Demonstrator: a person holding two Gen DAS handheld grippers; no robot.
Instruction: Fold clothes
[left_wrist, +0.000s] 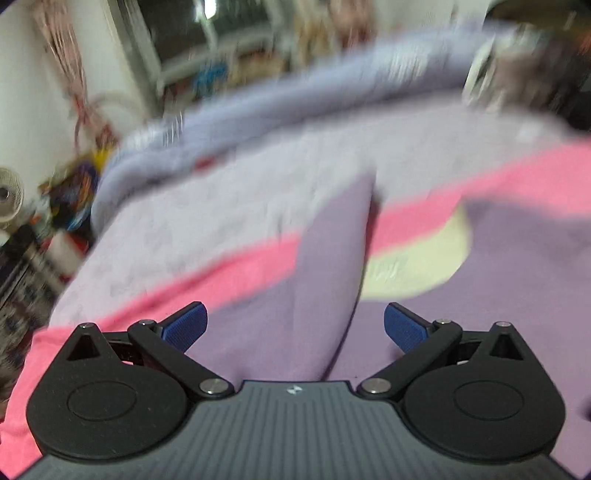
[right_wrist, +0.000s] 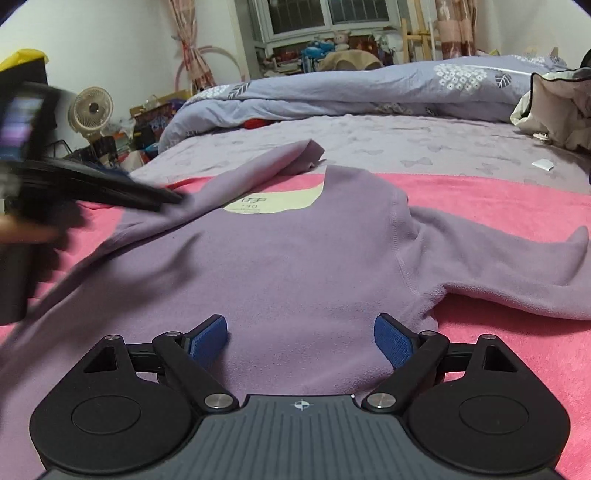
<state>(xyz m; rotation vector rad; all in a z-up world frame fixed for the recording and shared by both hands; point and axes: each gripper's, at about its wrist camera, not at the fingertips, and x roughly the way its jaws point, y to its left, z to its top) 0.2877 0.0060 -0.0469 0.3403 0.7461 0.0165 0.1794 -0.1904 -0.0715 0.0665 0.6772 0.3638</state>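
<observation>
Left wrist view: left gripper (left_wrist: 295, 325) spread, empty, over blurred lilac fleece long-sleeved top (left_wrist: 280, 317) at centre frame; right wrist view: right gripper (right_wrist: 300, 341) spread above top's hem (right_wrist: 295, 266), probably between folds, right sleeve next.

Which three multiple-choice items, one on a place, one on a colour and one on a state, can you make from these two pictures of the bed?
1. The purple top lies on:
A. the pink blanket
B. a chair
C. the floor

2. The patch inside its collar is:
A. red
B. pale yellow
C. black

3. The right hand-held gripper is:
A. shut on a sleeve
B. out of view
C. open

Key:
1 A, pink shows all around the top.
2 B, the neck lining is pale yellow.
3 C, its blue pads stand wide apart above the cloth.
</observation>
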